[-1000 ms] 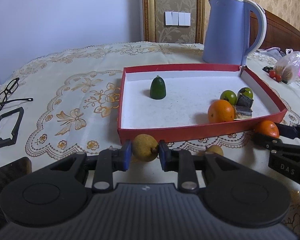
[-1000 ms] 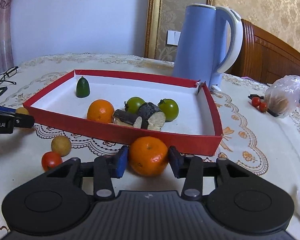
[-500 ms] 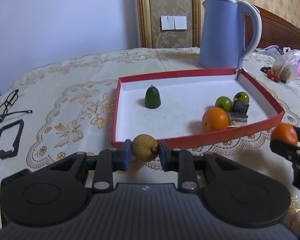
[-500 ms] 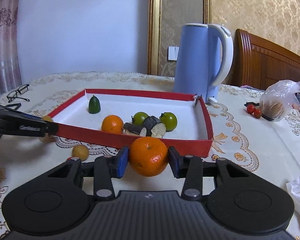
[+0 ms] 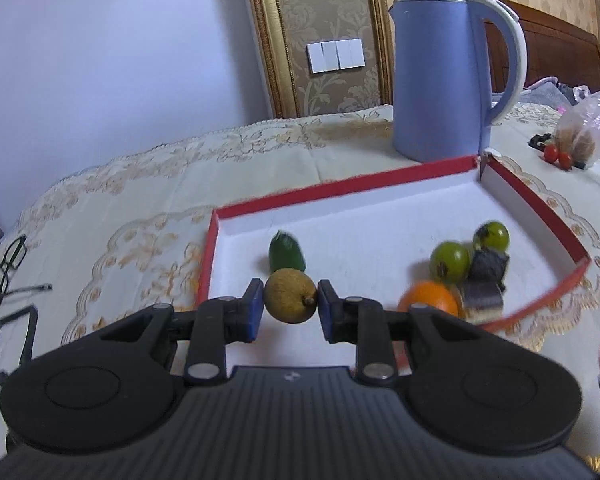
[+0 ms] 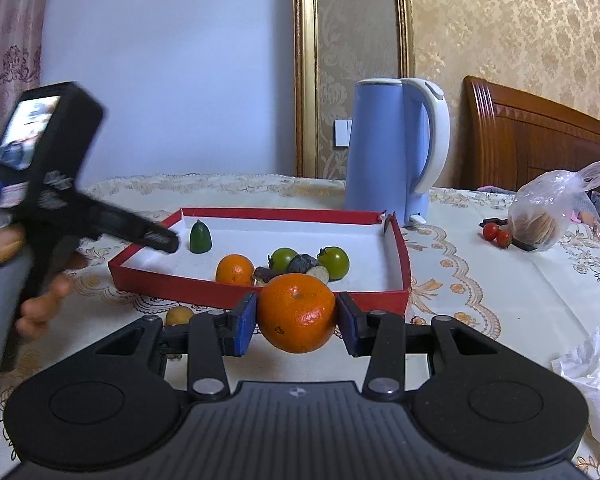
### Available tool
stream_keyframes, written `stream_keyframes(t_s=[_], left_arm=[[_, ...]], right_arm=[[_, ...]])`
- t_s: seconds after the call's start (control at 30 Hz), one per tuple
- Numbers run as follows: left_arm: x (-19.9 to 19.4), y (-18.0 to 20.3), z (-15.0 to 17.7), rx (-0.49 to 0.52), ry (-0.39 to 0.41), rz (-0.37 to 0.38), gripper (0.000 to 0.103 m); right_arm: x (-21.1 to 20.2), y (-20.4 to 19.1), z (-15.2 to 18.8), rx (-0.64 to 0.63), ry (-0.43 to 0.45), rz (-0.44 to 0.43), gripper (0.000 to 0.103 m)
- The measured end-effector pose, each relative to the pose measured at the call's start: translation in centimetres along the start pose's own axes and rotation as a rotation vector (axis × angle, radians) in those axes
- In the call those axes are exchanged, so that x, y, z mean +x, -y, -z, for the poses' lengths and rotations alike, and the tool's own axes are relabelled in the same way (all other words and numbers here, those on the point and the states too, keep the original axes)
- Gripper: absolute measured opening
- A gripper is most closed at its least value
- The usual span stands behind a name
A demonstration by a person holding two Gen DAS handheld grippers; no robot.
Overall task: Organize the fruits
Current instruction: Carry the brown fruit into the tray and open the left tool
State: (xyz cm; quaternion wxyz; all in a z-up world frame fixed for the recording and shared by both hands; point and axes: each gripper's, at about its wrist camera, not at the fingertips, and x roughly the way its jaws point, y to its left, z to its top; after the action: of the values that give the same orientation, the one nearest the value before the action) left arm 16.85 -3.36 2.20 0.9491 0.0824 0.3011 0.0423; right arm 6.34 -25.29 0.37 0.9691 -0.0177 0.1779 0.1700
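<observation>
My left gripper [image 5: 291, 309] is shut on a small brown-yellow fruit [image 5: 290, 296] and holds it above the near left part of the red tray [image 5: 340, 190]. In the right wrist view the left gripper [image 6: 156, 238] reaches over the tray's left edge [image 6: 172, 278]. My right gripper [image 6: 297, 320] is shut on an orange [image 6: 297, 312], raised in front of the tray's near wall. The tray holds a dark green fruit [image 5: 287, 252], an orange [image 5: 429, 300], two green tomatoes [image 5: 450, 261] and dark cut pieces [image 5: 486, 280].
A blue kettle [image 5: 448, 76] stands behind the tray. Glasses [image 5: 6, 270] and a black frame [image 5: 8, 336] lie at the left. A plastic bag [image 6: 544, 212] and red cherry tomatoes [image 6: 496, 234] lie at the right. A small yellow fruit [image 6: 180, 315] lies on the tablecloth before the tray.
Both grippers have risen with their fruit. The left one has moved forward over the tray's near left part. The right one has lifted higher in front of the tray.
</observation>
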Motion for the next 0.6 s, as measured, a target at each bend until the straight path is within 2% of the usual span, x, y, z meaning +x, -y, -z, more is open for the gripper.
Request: stream_keyframes(t_s=[0.23,0.6], left_arm=[[2.9,1.7,-2.2,0.055,0.005,-0.016,0.027],[6.8,2.8,-3.6,0.063,-0.046,-0.028,0.028]], right_arm=[[-0.5,0.0,0.3,0.002,0.004,-0.006,0.042],[-0.9,-0.1,0.3,0.004,0.012,-0.012,0.042]])
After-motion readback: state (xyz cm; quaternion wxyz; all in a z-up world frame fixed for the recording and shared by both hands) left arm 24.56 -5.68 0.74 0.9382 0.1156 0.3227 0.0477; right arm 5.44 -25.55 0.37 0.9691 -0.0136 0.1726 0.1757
